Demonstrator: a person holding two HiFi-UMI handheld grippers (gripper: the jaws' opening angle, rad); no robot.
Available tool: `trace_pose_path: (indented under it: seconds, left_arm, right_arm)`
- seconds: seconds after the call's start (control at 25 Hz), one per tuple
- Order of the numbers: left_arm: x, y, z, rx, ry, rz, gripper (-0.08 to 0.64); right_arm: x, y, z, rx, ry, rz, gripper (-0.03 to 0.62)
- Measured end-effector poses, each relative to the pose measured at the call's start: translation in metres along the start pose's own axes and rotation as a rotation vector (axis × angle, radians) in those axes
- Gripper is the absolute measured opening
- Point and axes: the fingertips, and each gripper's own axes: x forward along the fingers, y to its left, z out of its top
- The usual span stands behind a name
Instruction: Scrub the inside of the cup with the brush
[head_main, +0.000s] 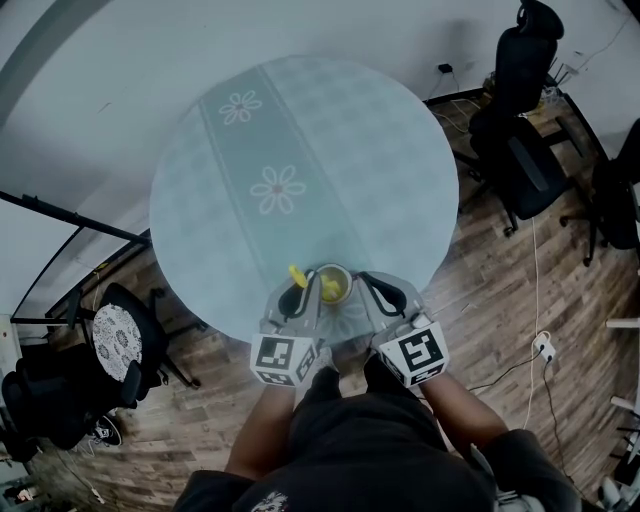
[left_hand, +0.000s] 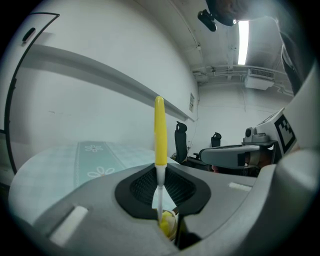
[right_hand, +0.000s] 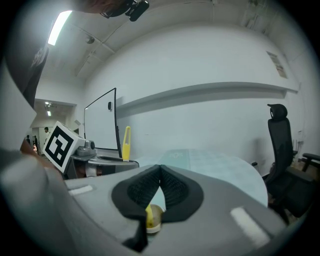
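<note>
Bench: we see a round bench under a pale checked cloth with a flowered strip down its middle. The work sits at its near edge.
Cup: the cup stands on the bench close to the near rim, between the two grippers. Something yellow shows inside it.
Brush: the brush stands almost upright, with its yellow handle rising above the left fingers. We follow its thin white stem down between them to a yellow head inside the cup.
Left gripper: the left gripper sits just left of the cup and above it.
Left fingers: the black ribbed fingers are closed onto the brush stem and pinch it near where white meets yellow.
Right gripper: the right gripper sits just right of the cup and points in toward it.
Right fingers: these fingers meet at their tips with nothing pinched between the pads. We see the cup low in the gap beneath them, and we cannot tell whether they touch it.
Marker cubes: each gripper carries its cube on the near side, over the person's forearms.
Surroundings: there is a wooden floor around the bench. Black office chairs stand at the far right, well apart from the bench.
</note>
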Motion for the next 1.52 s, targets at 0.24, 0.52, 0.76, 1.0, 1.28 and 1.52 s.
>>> trace_pose_path:
  seconds: [0.24, 0.52, 0.76, 1.0, 1.28, 1.52]
  left_arm:
    - [-0.007, -0.006, 0.025, 0.023, -0.046, 0.005, 0.037]
    - [-0.02, -0.015, 0.064, 0.057, -0.106, 0.01, 0.037]
    - [-0.033, -0.024, 0.097, 0.1, -0.151, 0.006, 0.037]
    - [-0.043, -0.035, 0.121, 0.127, -0.19, 0.013, 0.037]
    - [-0.053, -0.034, 0.135, 0.129, -0.217, 0.029, 0.037]
    - [-0.055, -0.042, 0.139, 0.131, -0.225, 0.026, 0.037]
  right_arm:
    - [-0.008, 0.001, 0.022, -0.02, -0.038, -0.009, 0.002]
    - [-0.018, 0.004, 0.054, -0.057, -0.083, -0.026, 0.002]
    - [-0.025, 0.008, 0.093, -0.09, -0.16, -0.025, 0.002]
    - [-0.037, 0.014, 0.122, -0.15, -0.214, 0.002, 0.002]
    - [-0.042, 0.025, 0.139, -0.184, -0.249, 0.023, 0.002]
    - [-0.046, 0.023, 0.137, -0.185, -0.233, 0.01, 0.002]
